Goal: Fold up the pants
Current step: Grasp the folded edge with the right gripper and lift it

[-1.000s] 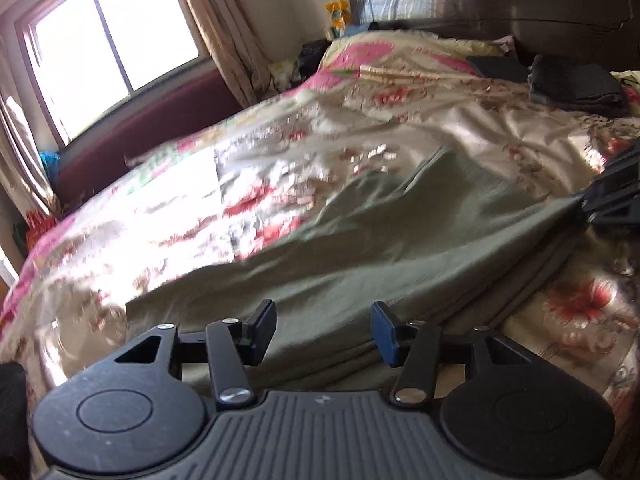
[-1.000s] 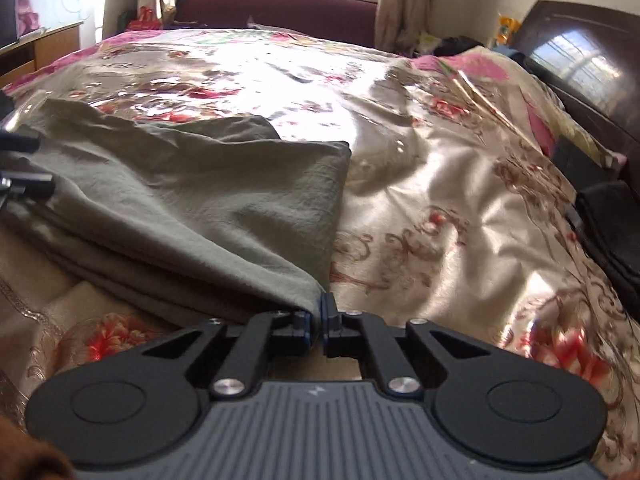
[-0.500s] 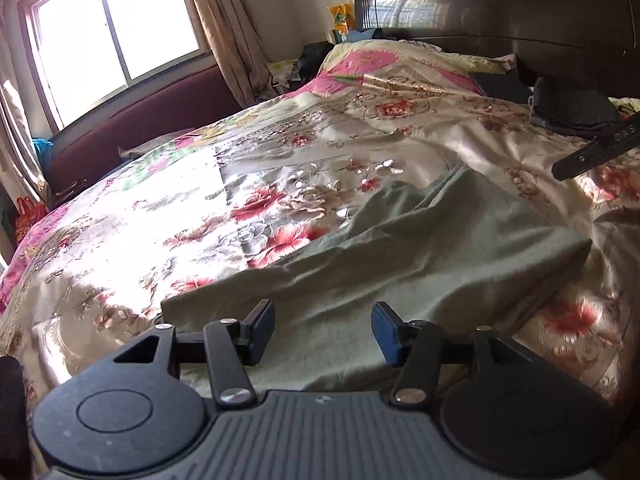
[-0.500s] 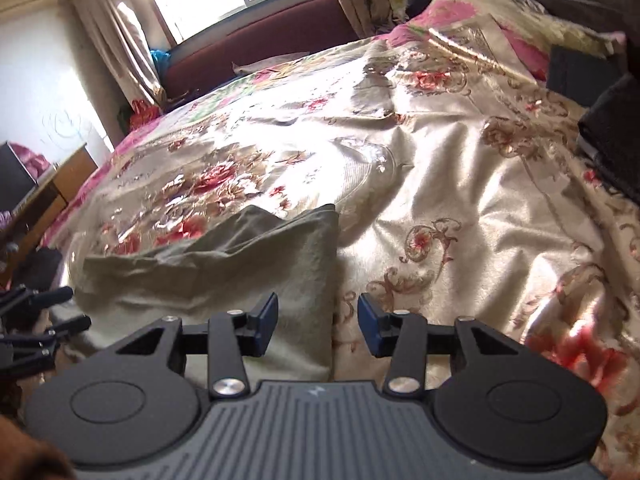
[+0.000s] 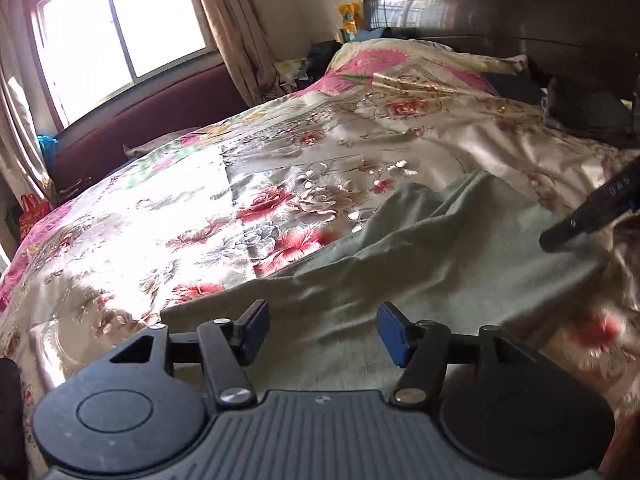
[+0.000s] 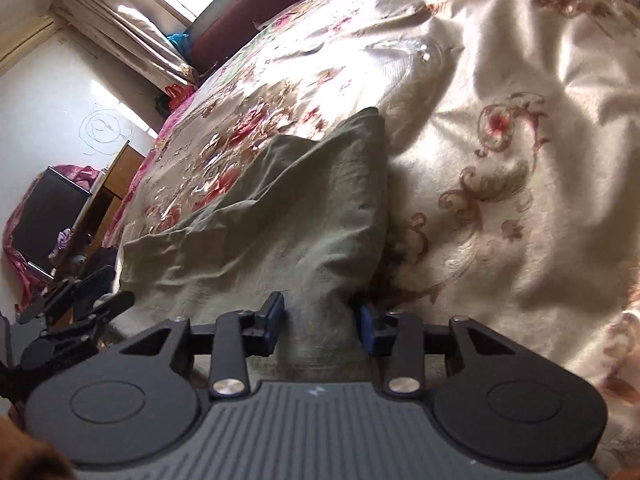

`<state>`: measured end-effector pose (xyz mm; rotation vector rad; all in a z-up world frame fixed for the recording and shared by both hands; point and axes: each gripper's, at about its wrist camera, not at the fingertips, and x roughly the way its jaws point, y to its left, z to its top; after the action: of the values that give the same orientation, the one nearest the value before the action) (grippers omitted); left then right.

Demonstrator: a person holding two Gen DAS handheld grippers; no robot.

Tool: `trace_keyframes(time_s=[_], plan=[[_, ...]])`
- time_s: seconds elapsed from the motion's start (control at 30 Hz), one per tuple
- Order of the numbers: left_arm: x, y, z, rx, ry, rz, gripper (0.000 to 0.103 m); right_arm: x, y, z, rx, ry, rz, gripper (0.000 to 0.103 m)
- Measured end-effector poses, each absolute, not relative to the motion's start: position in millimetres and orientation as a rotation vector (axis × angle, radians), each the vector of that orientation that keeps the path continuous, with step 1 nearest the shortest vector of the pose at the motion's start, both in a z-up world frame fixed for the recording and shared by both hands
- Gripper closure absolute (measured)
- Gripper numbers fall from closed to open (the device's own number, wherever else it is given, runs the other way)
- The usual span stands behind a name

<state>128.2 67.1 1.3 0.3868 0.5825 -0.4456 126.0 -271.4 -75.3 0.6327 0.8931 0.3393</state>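
One pair of green pants (image 5: pixel 432 264) lies folded into a flat bundle on the bed (image 5: pixel 168 216), over a shiny flowered bedspread, at the near side where the person stands. Two claws are in play.

The left claw (image 5: pixel 322 330) hangs just over the near edge of the pants. Its two blue pads stand well apart and have just been opening wider; cloth shows beyond the gap, but neither pad presses on it.

The right claw (image 6: pixel 322 322) sits at the corner of the bundle on its own side. Its jaws sprang apart from shut and have just closed in a little. A ridge of the pants (image 6: pixel 288 216) runs up between the two pads (image 6: pixel 272 320); whether they touch the cloth is hard to tell, and they do not seem to pinch it. In the left view, one finger of the right claw (image 5: pixel 592 216) reaches in from the right edge, above the far corner of the pants.

One dark headboard (image 5: pixel 500 12) stands at the far end of the bed, one window (image 5: pixel 120 28) with curtains lies beyond its other side, and one dark folded pile (image 5: pixel 588 116) rests near the headboard.
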Motion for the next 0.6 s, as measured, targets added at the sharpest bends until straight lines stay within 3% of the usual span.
trace_keyframes(time_s=[0.03,0.1,0.13,0.47,0.6], plan=[[135.2,64.4,-10.0,0.4,0.626,-0.442,0.029,130.5,-270.2,-80.3,0.664,0.894,0.339,0.062],[140.5,62.2,-36.3,0.46,0.729,-0.419,0.029,131.2,-267.7,-80.4,0.671,0.874,0.329,0.074],[131.3,65.7,-42.7,0.458,0.702,-0.416,0.029,130.3,-268.3,-79.8,0.659,0.883,0.311,0.094],[96.8,43.0,-26.6,0.507,0.702,-0.463,0.029,100.3,-326.4,-61.9,0.829,0.811,0.273,0.1],[96.5,23.7,-16.1,0.566,0.642,-0.492,0.029,99.6,-321.0,-62.9,0.742,0.848,0.274,0.092]])
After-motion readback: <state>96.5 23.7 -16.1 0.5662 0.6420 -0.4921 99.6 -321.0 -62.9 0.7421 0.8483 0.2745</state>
